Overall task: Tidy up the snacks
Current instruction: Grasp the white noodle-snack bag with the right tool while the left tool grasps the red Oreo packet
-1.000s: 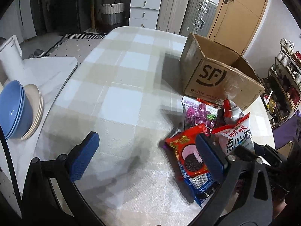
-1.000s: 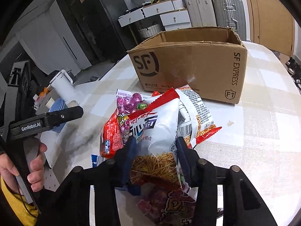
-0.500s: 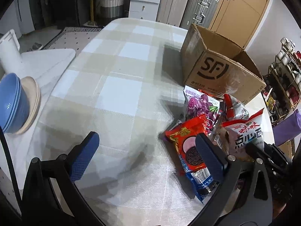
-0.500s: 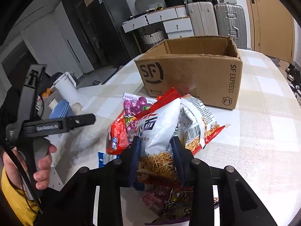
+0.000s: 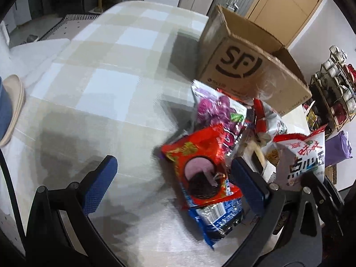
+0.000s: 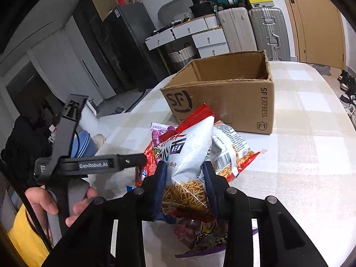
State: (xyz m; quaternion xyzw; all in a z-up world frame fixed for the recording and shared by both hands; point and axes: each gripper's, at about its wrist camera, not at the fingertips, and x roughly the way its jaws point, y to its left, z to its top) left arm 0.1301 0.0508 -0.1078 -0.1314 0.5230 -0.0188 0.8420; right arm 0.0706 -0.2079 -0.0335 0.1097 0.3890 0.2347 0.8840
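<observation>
My right gripper [image 6: 185,178] is shut on a white noodle-snack bag [image 6: 189,155] and holds it above the snack pile; the bag also shows in the left wrist view [image 5: 304,155]. An open SF cardboard box [image 6: 224,98] stands behind the pile, also seen in the left wrist view [image 5: 242,66]. On the table lie a red Oreo pack [image 5: 200,169], a blue Oreo pack [image 5: 218,218], a purple candy bag [image 5: 213,106] and a second noodle bag [image 6: 231,153]. My left gripper [image 5: 173,178] is open, low over the table, with the red Oreo pack between its fingers.
The checked tablecloth [image 5: 100,84] covers the table. Blue bowls and plates [image 5: 9,109] sit on a side surface at left. A purple snack bag [image 6: 202,238] lies under my right gripper. Suitcases and drawers [image 6: 251,29] stand beyond the table.
My right gripper has lifted the white noodle bag up off the pile. My left gripper has moved right and closer to the Oreo packs.
</observation>
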